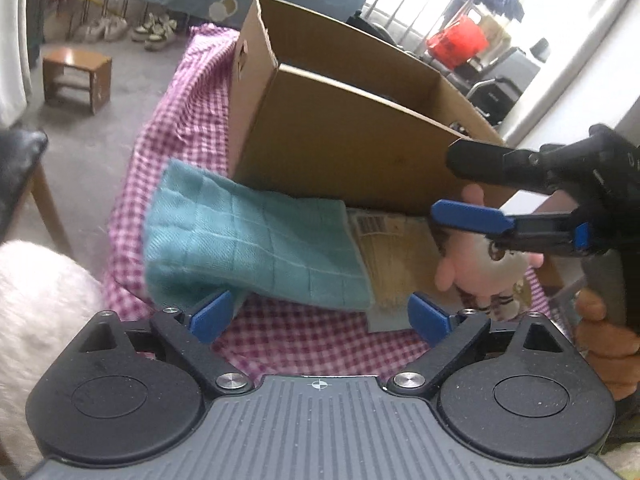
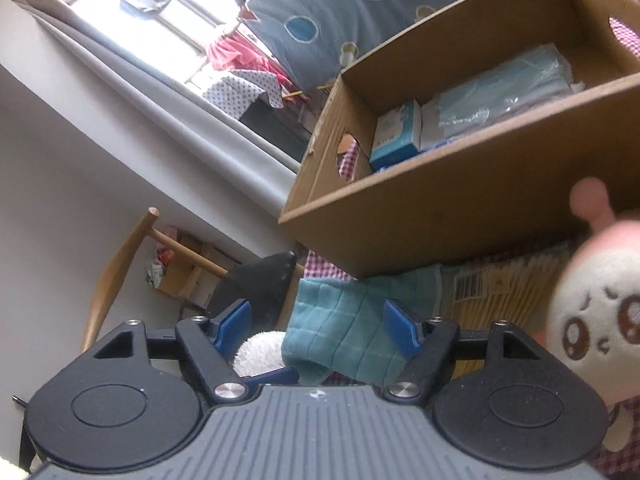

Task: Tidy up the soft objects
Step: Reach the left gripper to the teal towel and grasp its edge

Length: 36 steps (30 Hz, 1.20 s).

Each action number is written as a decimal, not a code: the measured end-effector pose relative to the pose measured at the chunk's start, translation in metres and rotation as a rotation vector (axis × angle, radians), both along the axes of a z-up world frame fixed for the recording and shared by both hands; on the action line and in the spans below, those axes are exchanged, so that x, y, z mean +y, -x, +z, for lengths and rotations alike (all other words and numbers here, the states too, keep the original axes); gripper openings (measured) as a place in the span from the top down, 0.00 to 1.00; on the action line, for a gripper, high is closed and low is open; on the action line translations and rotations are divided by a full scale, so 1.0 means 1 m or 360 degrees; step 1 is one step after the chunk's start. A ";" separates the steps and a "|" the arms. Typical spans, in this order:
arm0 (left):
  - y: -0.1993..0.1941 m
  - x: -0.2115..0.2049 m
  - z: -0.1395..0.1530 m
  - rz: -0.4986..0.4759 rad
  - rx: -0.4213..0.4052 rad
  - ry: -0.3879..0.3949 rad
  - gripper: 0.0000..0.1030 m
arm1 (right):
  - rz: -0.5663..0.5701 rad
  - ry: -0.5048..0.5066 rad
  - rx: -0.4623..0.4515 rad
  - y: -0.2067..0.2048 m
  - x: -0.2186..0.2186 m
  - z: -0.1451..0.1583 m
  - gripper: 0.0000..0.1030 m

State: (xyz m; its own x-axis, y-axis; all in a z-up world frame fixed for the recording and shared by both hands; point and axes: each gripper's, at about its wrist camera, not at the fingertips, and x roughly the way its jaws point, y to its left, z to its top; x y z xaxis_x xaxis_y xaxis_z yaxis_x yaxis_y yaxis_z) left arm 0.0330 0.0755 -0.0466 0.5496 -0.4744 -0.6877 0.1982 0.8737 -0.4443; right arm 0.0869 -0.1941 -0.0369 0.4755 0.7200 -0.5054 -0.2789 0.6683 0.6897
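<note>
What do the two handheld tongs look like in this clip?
Both match: the left tongs and right tongs have blue pads on black linkage arms, two round black discs, silver screws and a ribbed grey body with a small crosshair mark. No sleeve or cable shows.

The left gripper [image 1: 320, 314] hangs with its jaws wide apart just above the near edge of a teal quilted cloth [image 1: 256, 244], which lies flat on the pink checked tablecloth [image 1: 188, 100] covering the tabletop, its far edge tucked against the front wall of an open cardboard box [image 1: 340, 136]. Beside the cloth, toward the tabletop's right edge, a padded yellow envelope [image 1: 400, 252] with a barcode label lies under a pink and white plush toy [image 1: 476, 272]. The right gripper [image 1: 444, 184] reaches in from the right over the toy, its jaws parted, not pressing on it.
</note>
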 end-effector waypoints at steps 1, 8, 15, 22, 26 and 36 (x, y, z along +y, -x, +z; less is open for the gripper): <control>-0.001 0.000 -0.003 0.0008 0.0017 0.0011 0.16 | 0.0002 0.0007 0.0011 0.000 0.002 -0.001 0.27; 0.000 0.003 -0.018 0.0041 0.0153 0.0056 0.26 | 0.0025 0.0021 0.0051 0.001 0.006 -0.006 0.26; -0.006 0.006 -0.023 0.0144 0.0178 0.0078 0.27 | 0.0023 0.0003 0.0069 0.001 0.002 -0.008 0.26; -0.014 0.019 -0.023 0.0357 0.0174 0.0155 0.27 | 0.0008 0.0001 0.0072 0.009 -0.006 -0.012 0.26; -0.017 0.019 -0.023 0.0492 0.0142 0.0138 0.46 | 0.0018 -0.0013 0.0068 0.008 -0.007 -0.013 0.26; -0.017 0.015 -0.018 0.0442 0.0058 0.0035 0.87 | 0.0071 0.0075 0.0035 0.004 0.004 -0.009 0.26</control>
State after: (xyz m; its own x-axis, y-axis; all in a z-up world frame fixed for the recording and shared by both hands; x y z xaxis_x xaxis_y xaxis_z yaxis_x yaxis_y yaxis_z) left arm 0.0498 0.0910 -0.0643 0.6358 -0.3242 -0.7005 -0.0637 0.8824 -0.4661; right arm 0.0830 -0.1901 -0.0455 0.4319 0.7155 -0.5492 -0.2939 0.6873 0.6643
